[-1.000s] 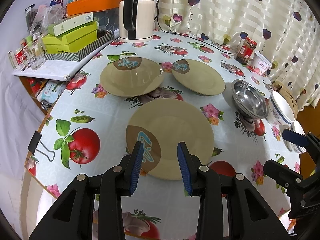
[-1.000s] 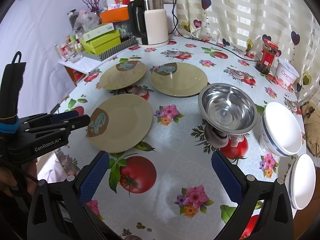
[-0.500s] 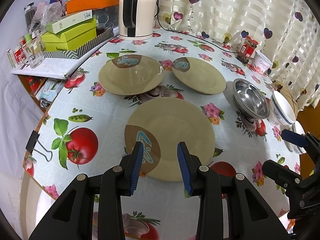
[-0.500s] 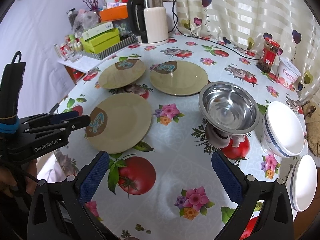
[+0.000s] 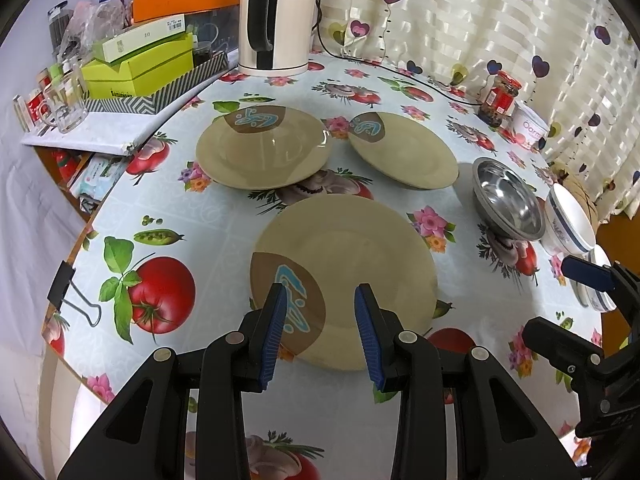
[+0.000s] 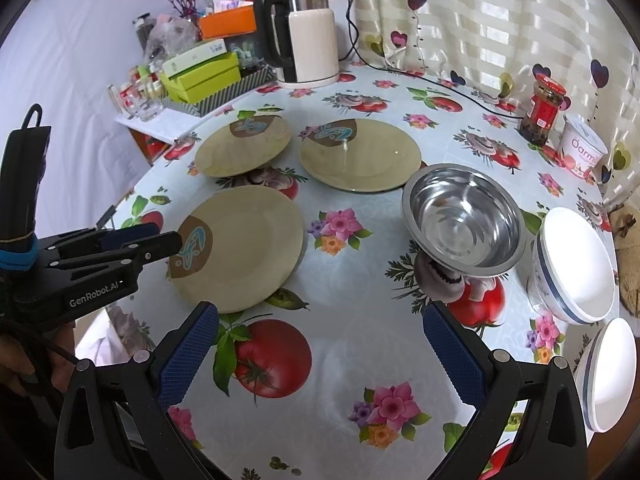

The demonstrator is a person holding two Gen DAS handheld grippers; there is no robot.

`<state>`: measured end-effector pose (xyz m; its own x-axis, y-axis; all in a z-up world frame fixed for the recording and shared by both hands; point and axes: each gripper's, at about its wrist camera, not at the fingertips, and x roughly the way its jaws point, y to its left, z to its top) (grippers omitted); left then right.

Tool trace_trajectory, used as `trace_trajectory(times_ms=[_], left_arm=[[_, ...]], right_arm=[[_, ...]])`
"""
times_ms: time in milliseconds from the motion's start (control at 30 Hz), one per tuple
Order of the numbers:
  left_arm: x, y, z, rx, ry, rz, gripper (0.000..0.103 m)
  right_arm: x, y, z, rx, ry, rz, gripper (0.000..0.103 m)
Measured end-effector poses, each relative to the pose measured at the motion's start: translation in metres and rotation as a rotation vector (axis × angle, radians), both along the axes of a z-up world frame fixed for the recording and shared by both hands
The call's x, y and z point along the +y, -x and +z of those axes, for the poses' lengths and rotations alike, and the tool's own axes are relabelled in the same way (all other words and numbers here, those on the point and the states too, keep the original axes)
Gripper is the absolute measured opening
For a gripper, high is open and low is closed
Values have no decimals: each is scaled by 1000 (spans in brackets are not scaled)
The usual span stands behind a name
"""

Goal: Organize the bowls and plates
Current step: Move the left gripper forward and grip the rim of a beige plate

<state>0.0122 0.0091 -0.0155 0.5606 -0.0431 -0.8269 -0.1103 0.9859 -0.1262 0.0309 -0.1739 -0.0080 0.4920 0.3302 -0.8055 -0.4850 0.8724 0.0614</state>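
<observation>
Tan plate (image 5: 352, 264) is lying nearest us on the table (image 5: 208, 216); we are holding our left gripper (image 5: 322, 332) partly open over its near rim, our right gripper (image 6: 320, 356) wide open, both empty.

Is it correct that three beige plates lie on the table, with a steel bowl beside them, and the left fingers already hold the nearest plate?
Not quite. Three beige plates and the steel bowl are there, but the left gripper holds nothing. The left wrist view shows its fingers open, with a gap between them, above the near edge of the nearest plate, which lies flat on the table.
</observation>
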Motion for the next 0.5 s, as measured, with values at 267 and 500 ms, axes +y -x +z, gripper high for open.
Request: trace_trajectory(times_ms=[267,500], left_arm=[[4,-5,-2,5,3,6,37],[12,-13,-4,4,2,21,37]], right_arm=[[3,-8,2,7,1,3,103],[9,-20,5,3,8,12,103]])
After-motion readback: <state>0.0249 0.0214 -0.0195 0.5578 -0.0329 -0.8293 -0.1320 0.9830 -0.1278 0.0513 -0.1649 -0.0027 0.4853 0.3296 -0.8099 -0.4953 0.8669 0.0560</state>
